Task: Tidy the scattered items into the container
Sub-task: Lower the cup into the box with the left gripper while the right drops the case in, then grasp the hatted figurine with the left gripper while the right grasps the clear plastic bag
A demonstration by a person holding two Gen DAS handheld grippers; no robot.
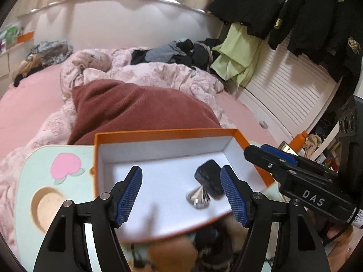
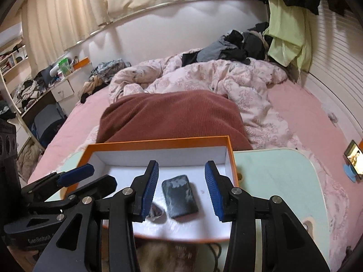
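An orange box with a white inside [image 1: 163, 134] [image 2: 158, 144] stands on a pale green lap table [image 1: 34, 170] [image 2: 272, 176] over the bed. In the box lie a black pouch [image 1: 209, 179] [image 2: 180, 198] and a shiny metal cone [image 1: 198, 197] [image 2: 156, 212]. My left gripper [image 1: 181, 195] is open and empty above the box's near half, the pouch by its right finger. My right gripper [image 2: 181, 188] is open and empty, its fingers either side of the pouch and above it. In the left wrist view the right gripper [image 1: 279, 158] looks nearly shut, side-on, at the box's right corner.
A dark red pillow [image 1: 136, 111] [image 2: 172, 117] lies just behind the box on a pink bed with a rumpled floral duvet [image 2: 215, 79]. A fuzzy brown item [image 1: 172, 251] [image 2: 158, 256] and a dark cable lie below the box's near edge. A phone stands on a blue holder [image 2: 354, 161] at the right.
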